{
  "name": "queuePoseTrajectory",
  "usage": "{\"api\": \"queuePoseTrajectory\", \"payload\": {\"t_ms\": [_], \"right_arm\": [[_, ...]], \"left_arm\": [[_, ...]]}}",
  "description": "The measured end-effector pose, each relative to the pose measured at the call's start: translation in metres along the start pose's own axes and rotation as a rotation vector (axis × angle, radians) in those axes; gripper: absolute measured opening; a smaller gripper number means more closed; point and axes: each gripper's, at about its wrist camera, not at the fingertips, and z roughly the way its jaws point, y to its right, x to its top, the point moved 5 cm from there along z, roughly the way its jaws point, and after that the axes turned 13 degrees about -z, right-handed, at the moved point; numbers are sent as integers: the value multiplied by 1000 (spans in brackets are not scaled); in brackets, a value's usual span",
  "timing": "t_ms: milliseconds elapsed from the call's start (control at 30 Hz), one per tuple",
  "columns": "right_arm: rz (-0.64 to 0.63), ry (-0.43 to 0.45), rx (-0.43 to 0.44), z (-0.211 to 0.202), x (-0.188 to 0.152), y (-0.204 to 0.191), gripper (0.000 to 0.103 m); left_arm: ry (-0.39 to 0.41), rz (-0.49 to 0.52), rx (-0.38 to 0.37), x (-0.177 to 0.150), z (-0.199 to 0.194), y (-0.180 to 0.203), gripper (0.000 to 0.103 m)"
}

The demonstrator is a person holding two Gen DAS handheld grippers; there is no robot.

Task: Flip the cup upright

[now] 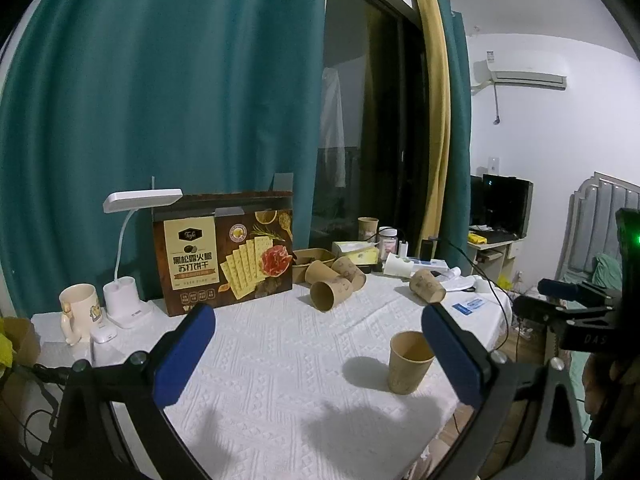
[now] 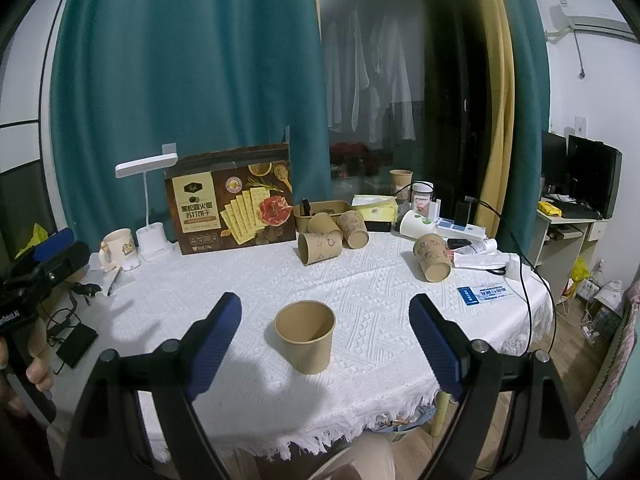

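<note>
A brown paper cup (image 2: 306,336) stands upright on the white tablecloth (image 2: 360,280), mouth up; in the left wrist view this cup (image 1: 408,362) is partly behind the right blue pad. My right gripper (image 2: 325,308) is open, its blue fingers wide apart on either side of the cup without touching it. My left gripper (image 1: 318,320) is open too, with nothing between its fingers. Three cups (image 2: 332,236) lie on their sides near the back of the table, and another lying cup (image 2: 432,258) rests at the right.
A cracker box (image 2: 234,200), a white desk lamp (image 2: 150,216) and a mug (image 2: 118,246) line the back left. A brown tray (image 2: 320,210), jars, a tissue box and a power strip crowd the back right. A blue card (image 2: 486,294) and a black cable lie near the right edge.
</note>
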Motion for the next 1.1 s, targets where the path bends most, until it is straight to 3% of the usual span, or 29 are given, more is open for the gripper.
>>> {"api": "queuePoseTrajectory", "payload": {"t_ms": [1100], "right_arm": [[0, 1, 2, 1, -3, -2, 84]], "left_arm": [[19, -5, -25, 6, -3, 1, 103]]}}
